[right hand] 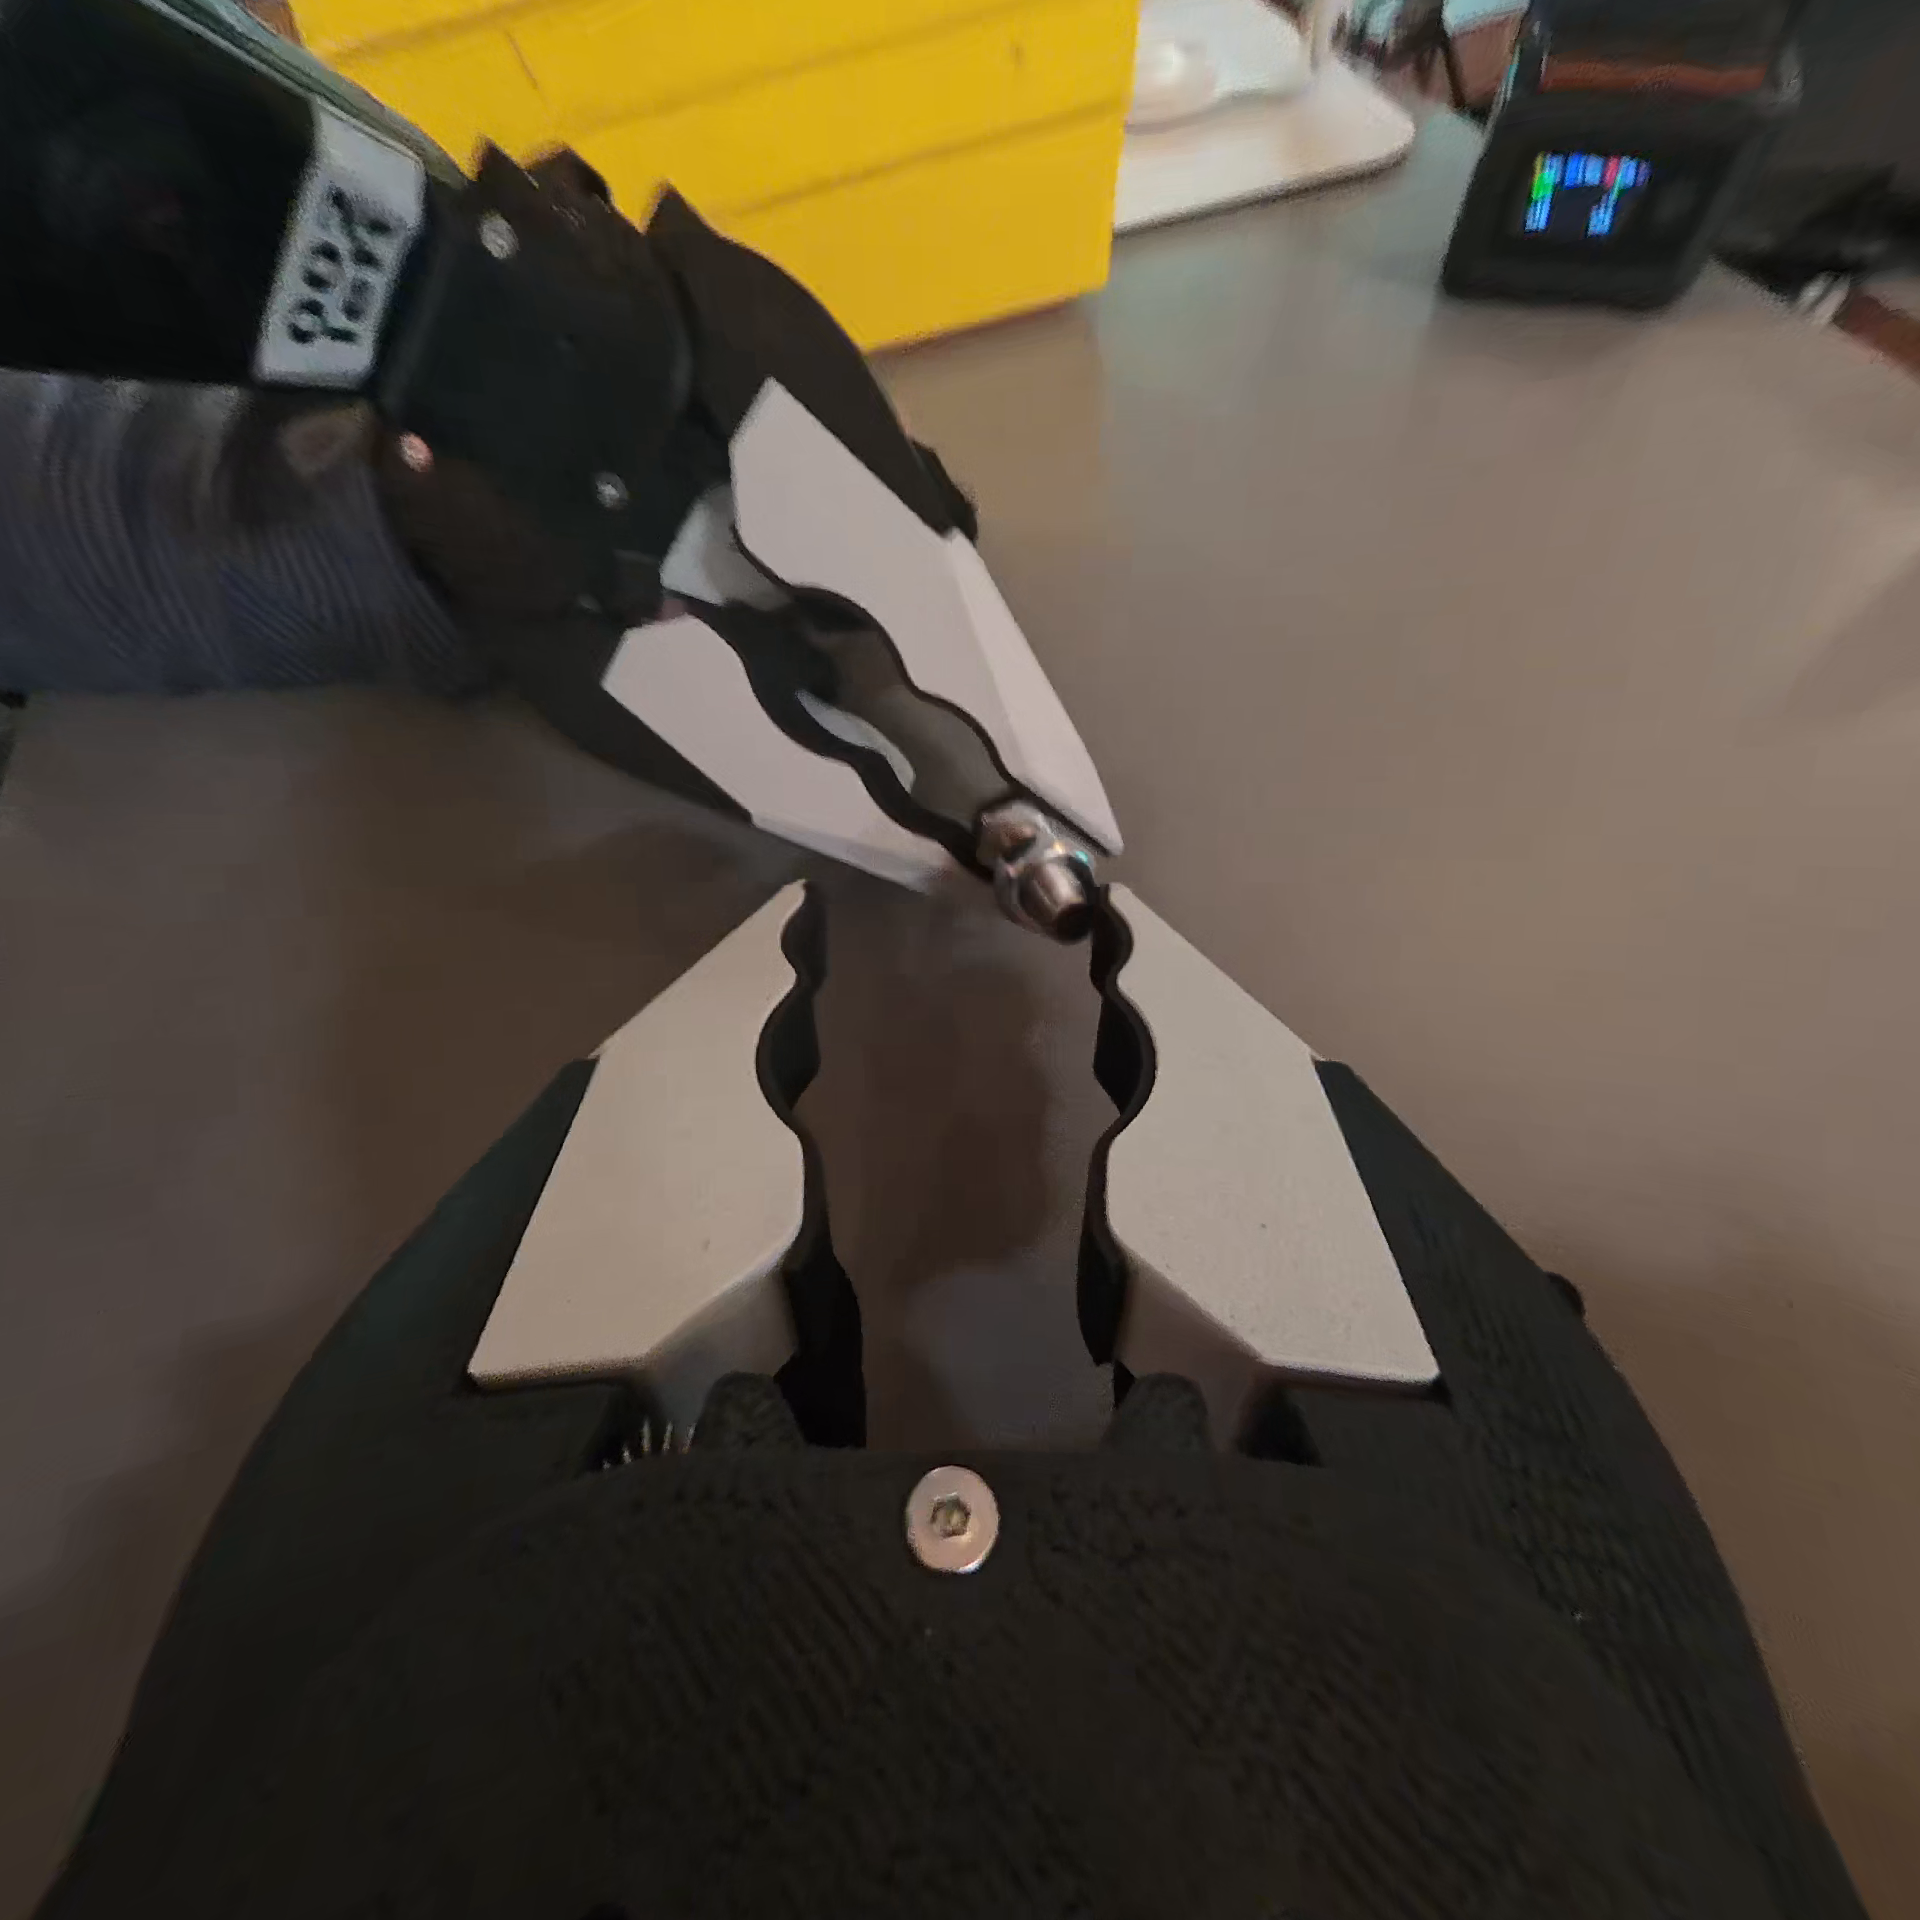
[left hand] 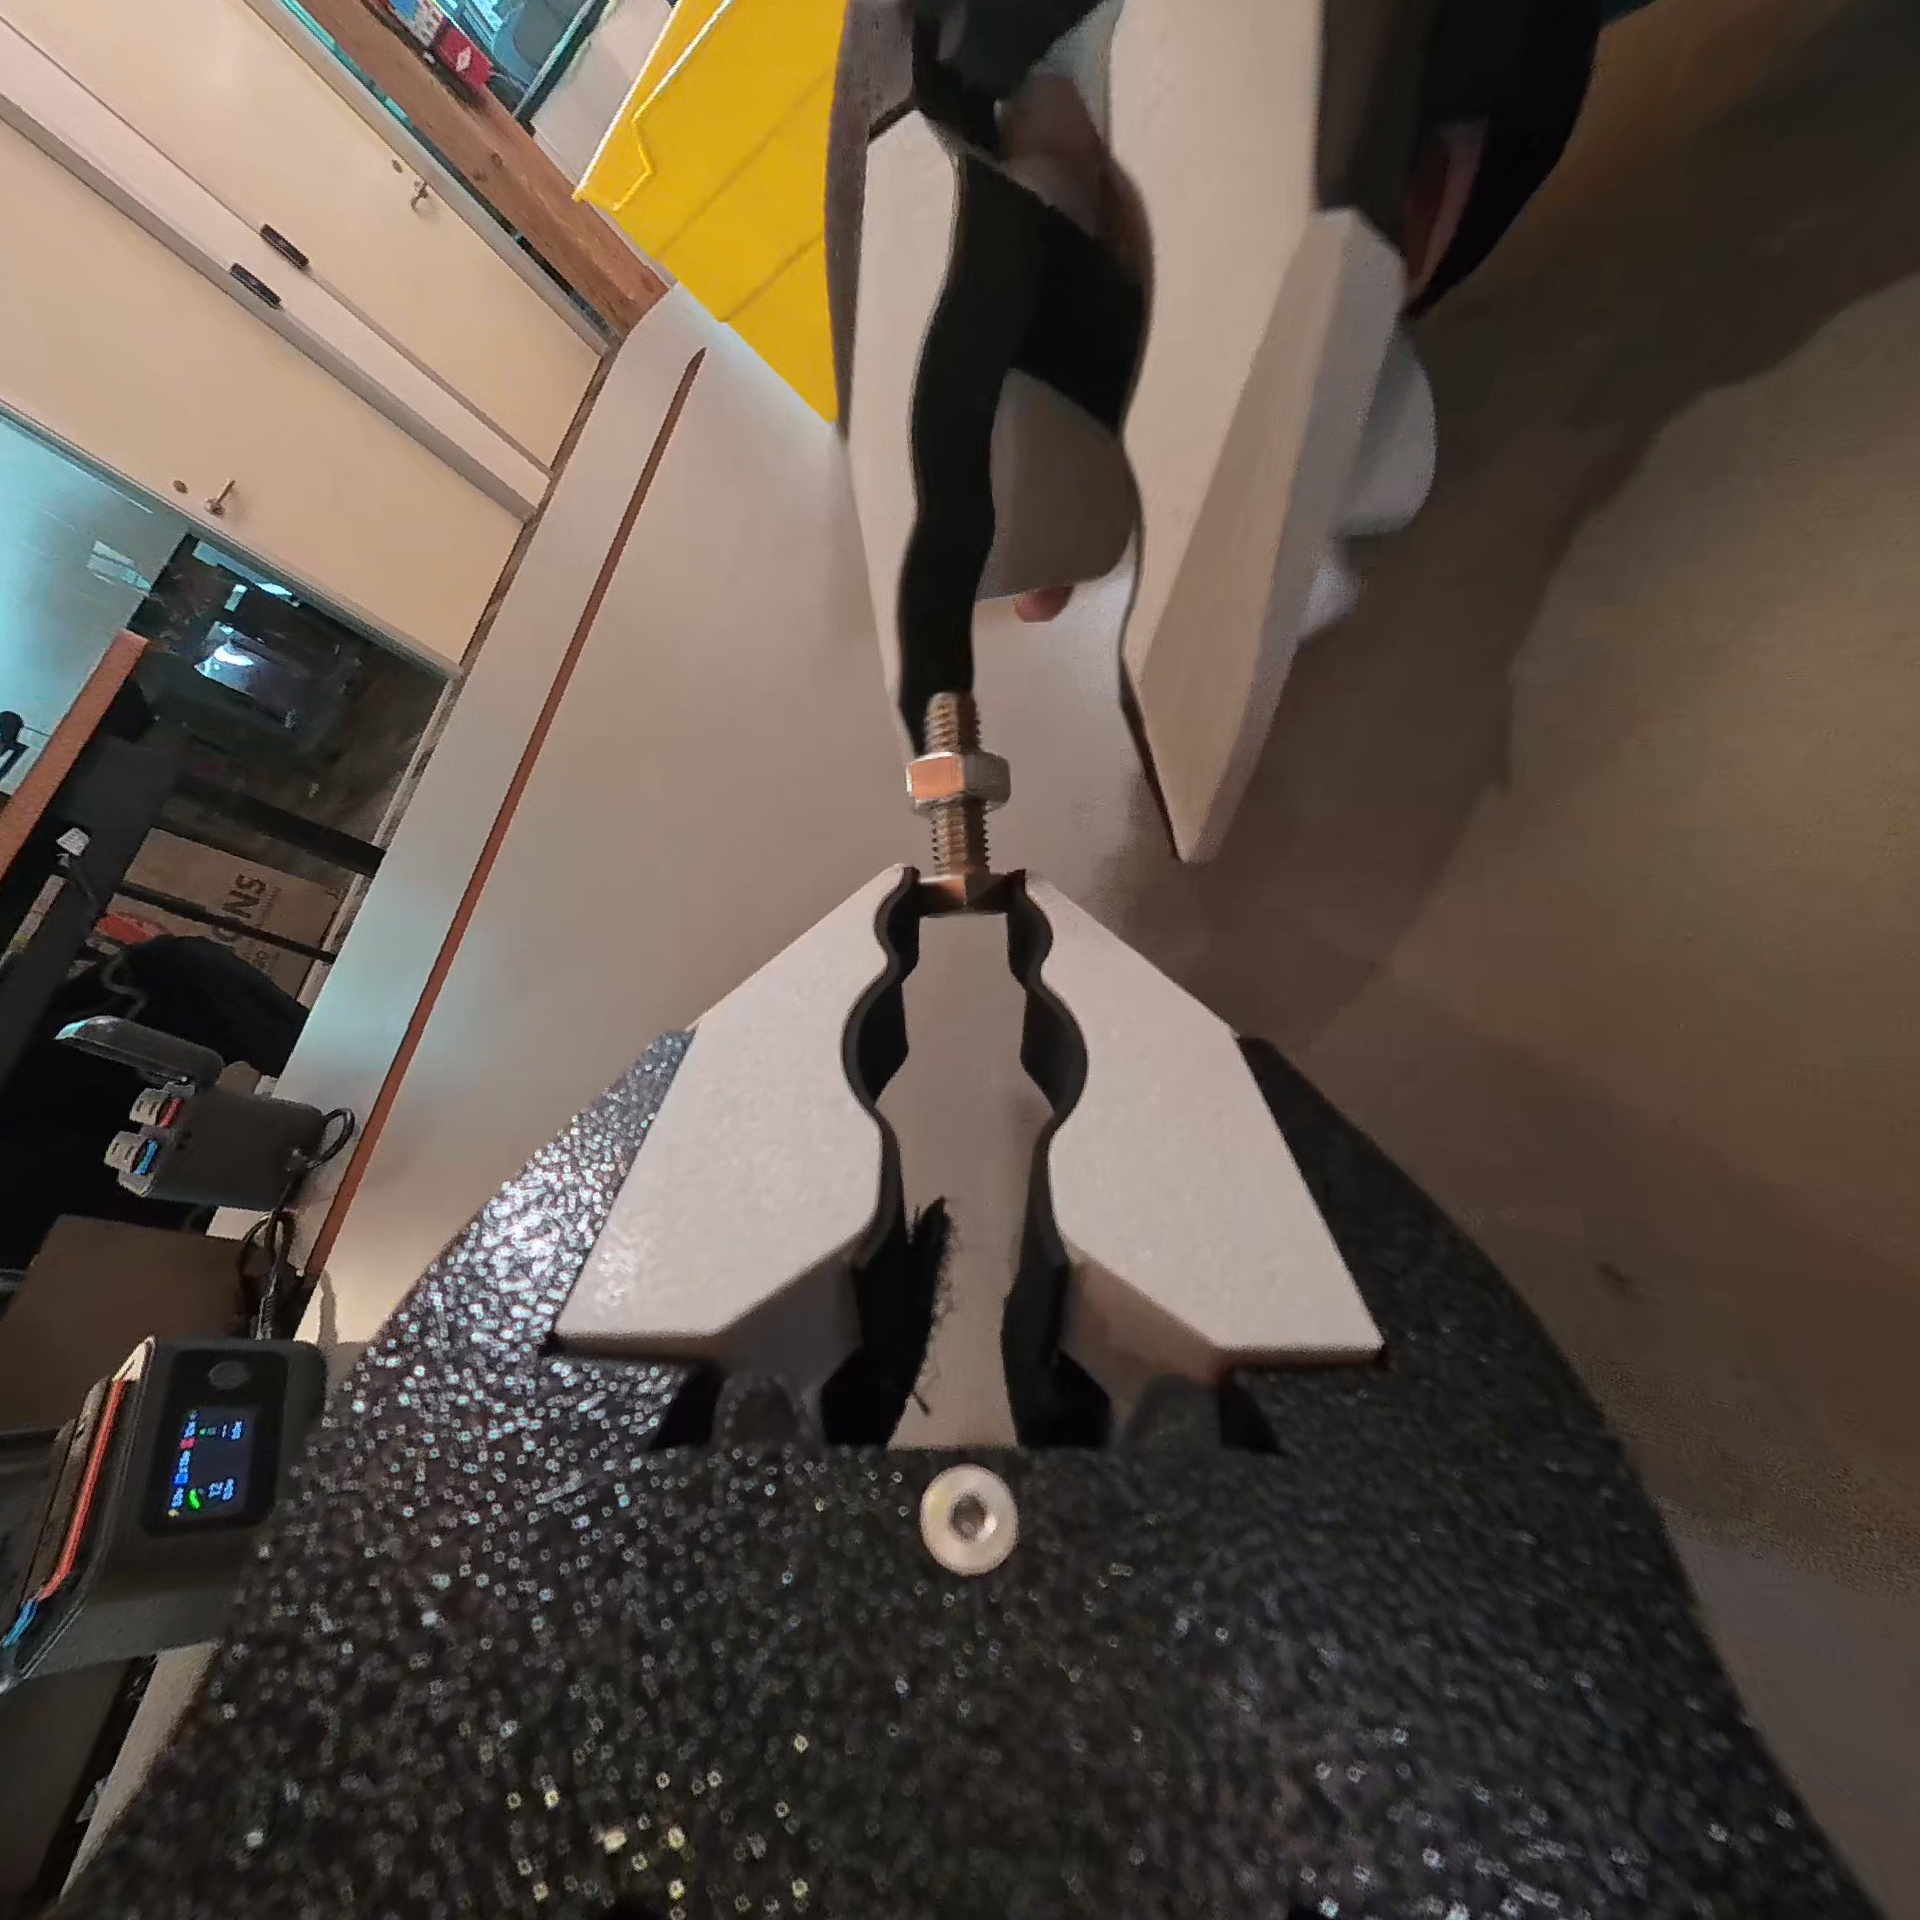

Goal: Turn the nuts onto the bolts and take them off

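- We see the bolt (left hand: 956, 831) held off the table (right hand: 1455, 727), its head pinched between the tips of the left gripper (left hand: 961, 894), which is nearly closed around it.
- The nut (left hand: 957, 781) sits partway along the thread, with bare thread showing on both sides of it, so we judge it neither fully on nor off.
- We judge both parts to be small, light, rigid steel: they will not deform, but the smooth metal is slippery and the nut will drop if released at the end of the thread.
- The nut's flat sides look like the best place to take hold; the thread itself would give poor purchase and could bind.
- The right gripper (right hand: 961, 899) has its jaws spread wide and holds nothing; in its own view the tip of one finger lies just beside the bolt's free end, and we cannot tell whether it touches.
- In the left wrist view the right gripper comes in from beyond the bolt, roughly along its axis, with the two fingers parted on either side of the free end.
- In the right wrist view the left gripper reaches in from the left, angled down over the middle of the table, well away from the yellow bin (right hand: 727, 135) at the far edge.
- A small device with a lit screen (right hand: 1579, 197) stands near the far right corner.
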Demonstrator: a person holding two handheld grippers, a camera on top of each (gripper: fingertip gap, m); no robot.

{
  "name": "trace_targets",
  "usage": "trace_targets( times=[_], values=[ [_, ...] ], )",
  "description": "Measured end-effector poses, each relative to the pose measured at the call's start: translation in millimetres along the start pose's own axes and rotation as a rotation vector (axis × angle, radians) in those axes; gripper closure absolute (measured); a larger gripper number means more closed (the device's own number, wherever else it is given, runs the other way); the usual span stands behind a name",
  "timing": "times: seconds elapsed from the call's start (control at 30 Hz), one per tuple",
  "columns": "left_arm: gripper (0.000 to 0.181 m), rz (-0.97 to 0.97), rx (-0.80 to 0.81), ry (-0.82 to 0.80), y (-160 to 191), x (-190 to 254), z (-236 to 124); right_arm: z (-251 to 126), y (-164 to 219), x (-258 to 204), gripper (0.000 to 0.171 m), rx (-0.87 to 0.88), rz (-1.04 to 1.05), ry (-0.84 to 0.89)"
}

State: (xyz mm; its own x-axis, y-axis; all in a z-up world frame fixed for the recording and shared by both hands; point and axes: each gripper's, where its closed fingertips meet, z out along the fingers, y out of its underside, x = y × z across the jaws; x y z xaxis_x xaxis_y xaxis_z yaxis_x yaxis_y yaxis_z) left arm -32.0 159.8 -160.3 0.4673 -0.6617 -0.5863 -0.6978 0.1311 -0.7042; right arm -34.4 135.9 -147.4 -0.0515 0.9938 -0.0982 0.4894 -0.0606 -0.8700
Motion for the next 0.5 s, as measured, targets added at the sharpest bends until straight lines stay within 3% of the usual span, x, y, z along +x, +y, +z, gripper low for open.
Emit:
trace_targets(
  times=[0.13,0.2,0.33,0.5],
  values=[
    [0.166,0.000,-0.002,0.002,0.0,0.7,0.3,-4.5,-27.7,-10.4,0.121,0.154,-0.191,0.041],
    [0.166,0.000,-0.002,0.003,-0.1,0.9,0.3,-8.0,-20.0,1.2,0.121,0.093,-0.151,0.083],
    [0.166,-0.003,-0.004,0.007,-0.1,1.4,0.6,-5.0,7.5,5.5,0.121,-0.041,0.031,0.006],
    [0.167,-0.012,-0.008,0.012,0.1,1.6,0.9,-9.4,-34.9,-22.2,0.121,0.193,-0.213,-0.017]
  ],
)
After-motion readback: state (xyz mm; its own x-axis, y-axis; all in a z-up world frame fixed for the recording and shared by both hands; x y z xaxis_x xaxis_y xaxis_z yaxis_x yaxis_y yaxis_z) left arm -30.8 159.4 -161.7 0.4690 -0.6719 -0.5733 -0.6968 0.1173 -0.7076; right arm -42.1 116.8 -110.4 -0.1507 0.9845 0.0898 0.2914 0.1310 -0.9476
